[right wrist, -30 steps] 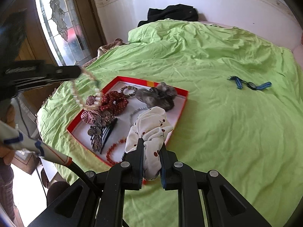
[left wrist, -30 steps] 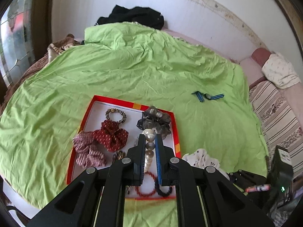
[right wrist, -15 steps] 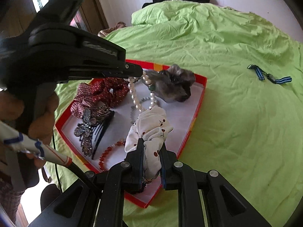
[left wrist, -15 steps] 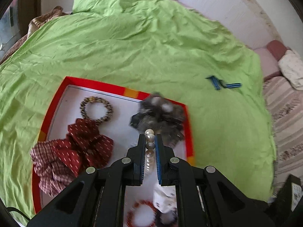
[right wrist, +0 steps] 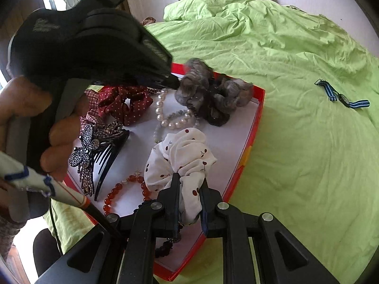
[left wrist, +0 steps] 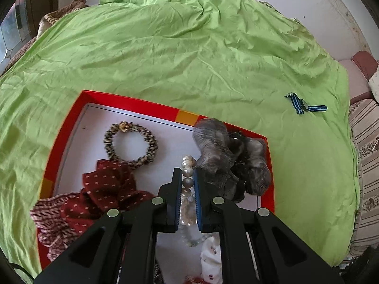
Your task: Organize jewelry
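- Left tool (left wrist: 187, 179) is clamping the pearl strand (left wrist: 187, 177), most of it pooling on the red tray (left wrist: 132, 103) floor below its tips.
- Right tool (right wrist: 189, 184) is pinching the cherry-print scrunchie (right wrist: 182, 151), resting in the tray.
- Step: depositing both. Next, likely: releasing each, lifting clear.

Left gripper (left wrist: 187, 177) pitched steeply down over the tray, jaws nearly closed, pinching pearls (left wrist: 187, 174) between the pads. Right gripper (right wrist: 189, 184) also angled down, jaws narrow, clamped on white scrunchie (right wrist: 182, 156). Left hand (right wrist: 30, 118) wrapped round its gripper handle, fingers curled, visible in the right wrist view.
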`<state>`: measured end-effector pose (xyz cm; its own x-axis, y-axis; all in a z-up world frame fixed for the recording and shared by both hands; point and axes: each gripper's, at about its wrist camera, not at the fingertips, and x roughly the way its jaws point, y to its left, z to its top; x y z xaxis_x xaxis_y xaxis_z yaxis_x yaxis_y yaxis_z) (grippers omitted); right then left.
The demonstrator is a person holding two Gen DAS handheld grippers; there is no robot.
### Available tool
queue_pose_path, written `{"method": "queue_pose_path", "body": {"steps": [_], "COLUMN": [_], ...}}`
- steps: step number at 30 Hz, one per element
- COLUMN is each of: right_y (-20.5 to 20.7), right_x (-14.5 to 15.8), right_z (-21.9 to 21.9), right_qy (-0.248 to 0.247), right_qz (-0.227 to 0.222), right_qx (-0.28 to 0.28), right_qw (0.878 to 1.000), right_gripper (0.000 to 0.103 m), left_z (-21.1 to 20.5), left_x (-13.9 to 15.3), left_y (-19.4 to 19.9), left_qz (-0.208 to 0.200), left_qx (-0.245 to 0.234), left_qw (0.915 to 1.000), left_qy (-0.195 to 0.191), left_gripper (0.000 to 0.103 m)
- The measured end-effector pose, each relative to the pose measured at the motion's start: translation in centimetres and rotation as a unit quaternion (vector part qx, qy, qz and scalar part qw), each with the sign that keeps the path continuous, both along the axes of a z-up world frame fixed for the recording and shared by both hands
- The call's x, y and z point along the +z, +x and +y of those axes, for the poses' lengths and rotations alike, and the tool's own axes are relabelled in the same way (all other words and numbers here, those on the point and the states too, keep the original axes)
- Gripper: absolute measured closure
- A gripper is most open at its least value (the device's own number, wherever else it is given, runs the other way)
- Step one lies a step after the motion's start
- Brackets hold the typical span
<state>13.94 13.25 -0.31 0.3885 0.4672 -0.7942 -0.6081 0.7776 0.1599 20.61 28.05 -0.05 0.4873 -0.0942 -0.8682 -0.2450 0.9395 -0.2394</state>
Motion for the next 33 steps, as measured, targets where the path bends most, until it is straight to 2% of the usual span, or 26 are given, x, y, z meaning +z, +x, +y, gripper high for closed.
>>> {"method": "queue_pose_path", "body": {"steps": [3, 5, 6, 7, 8, 10, 13, 19, 21, 23, 25, 33], "right_y": [-0.3, -0.6, -0.8, -1.0, -1.2, -1.4, -2.3, -3.0, -2.8, -2.6, -2.6, -5.3], "right_x": [0.3, 0.7, 1.0, 1.4, 1.8, 2.4, 3.3, 6.2, 7.9, 9.0, 9.9, 9.5], "right_z": [-0.1, -0.2, -0.4, -0.6, -0.8, -1.2, -2.2, -8.3, -11.4, -13.7, -15.8, -19.8], "right_qy": [-0.002, -0.003, 0.001, 0.007, 0.013, 0.021, 0.03, 0.074, 0.092, 0.103, 0.109, 0.1], "right_qz": [-0.01, -0.017, -0.023, -0.028, -0.032, -0.033, -0.038, -0.049, -0.063, -0.073, -0.081, -0.077], "right_qx": [0.002, 0.004, 0.004, 0.002, -0.001, -0.004, -0.011, -0.084, -0.122, -0.151, -0.176, -0.212], "right_qw": [1.0, 1.0, 1.0, 1.0, 0.999, 0.999, 0.999, 0.992, 0.986, 0.98, 0.975, 0.969], "right_gripper": [0.082, 0.064, 0.059, 0.052, 0.049, 0.048, 0.048, 0.048, 0.047, 0.04, 0.039, 0.039], "left_z": [-0.4, -0.6, -0.6, -0.6, -0.6, -0.5, -0.7, -1.6, -2.0, -2.6, -3.3, -7.4], "left_x": [0.1, 0.5, 0.9, 1.5, 2.0, 3.3, 5.1, 8.2, 8.7, 9.1, 9.2, 8.9], "left_y": [0.0, -0.3, -0.5, -0.9, -1.3, -2.4, -4.2, -9.3, -10.7, -12.1, -13.2, -16.3], "left_qz": [-0.004, -0.008, -0.011, -0.017, -0.024, -0.044, -0.063, -0.097, -0.106, -0.115, -0.121, -0.121], "left_qx": [0.0, -0.002, -0.002, 0.0, 0.002, 0.008, 0.008, 0.022, 0.029, 0.033, 0.032, 0.012], "left_qw": [1.0, 0.9999, 0.9999, 0.9998, 0.9996, 0.9989, 0.9979, 0.995, 0.9939, 0.9928, 0.9921, 0.9926], "left_qy": [-0.004, -0.009, -0.011, -0.012, -0.012, -0.017, -0.018, 0.004, 0.007, 0.009, 0.006, 0.002], "left_gripper": [0.094, 0.091, 0.089, 0.079, 0.067, 0.06, 0.06, 0.056, 0.053, 0.052, 0.052, 0.052]}}
